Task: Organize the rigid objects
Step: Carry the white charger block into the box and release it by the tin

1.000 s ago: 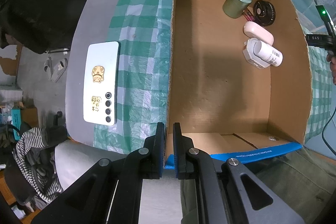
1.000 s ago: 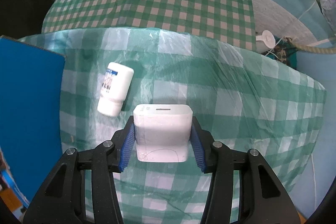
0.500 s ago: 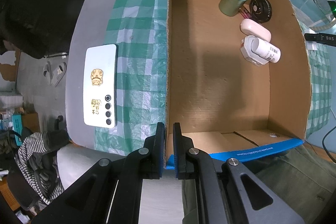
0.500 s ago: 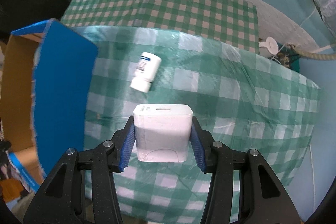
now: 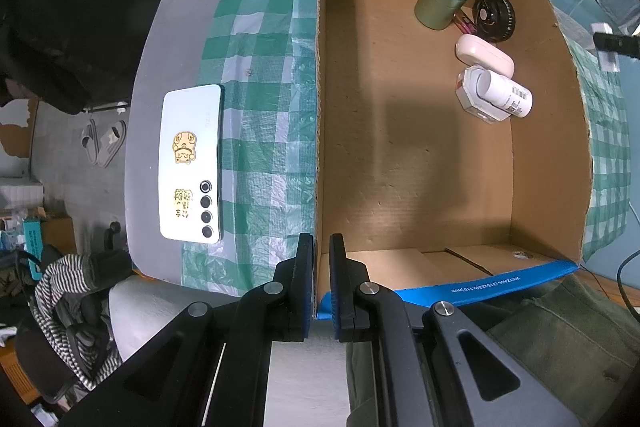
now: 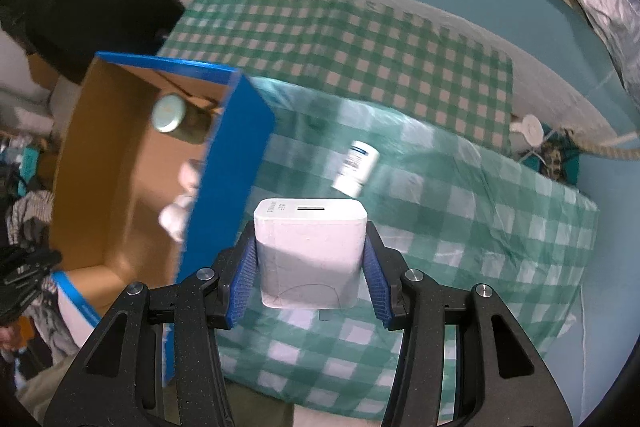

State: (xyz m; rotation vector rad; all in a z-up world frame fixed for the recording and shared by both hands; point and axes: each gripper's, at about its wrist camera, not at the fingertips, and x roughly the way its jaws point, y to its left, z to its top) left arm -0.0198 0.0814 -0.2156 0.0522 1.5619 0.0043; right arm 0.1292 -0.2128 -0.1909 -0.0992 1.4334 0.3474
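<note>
A: Layout, big to small?

B: Surface [image 6: 500, 227] under a green checked cloth. Cardboard box [image 5: 552, 131] sits on it, open top, blue outside. Its far corner holds a green tin [image 5: 440, 1], a black round part [image 5: 493, 17], a white oval case [image 5: 484, 55] and a white bottle [image 5: 504, 93] lying across a small carton [image 5: 474, 107]. A phone [image 5: 191, 163] lies face down on the surface left of the box, well apart from it.

A: Left gripper?

B: Left gripper [image 5: 322, 281] has its jaws pinching the near corner of the box wall, one jaw inside, one outside. Looks like it is steadying the box.

A: Right?

B: Right gripper [image 6: 311, 263] holds a white charger block [image 6: 311, 247] in the air above the cloth, just right of the box's blue wall. Jaws clamped on its two flat sides, ribbed blue pads [image 6: 243, 279] touching.

A: Handling?

B: Rigid plastic, probably light, smooth shell so likely slick. Flat parallel sides are the right place to grip; hold looks centred. Not fragile, I'd guess.

A: Anything left outside?

B: Another white bottle [image 6: 356, 167] lies on the cloth beyond the block.
</note>
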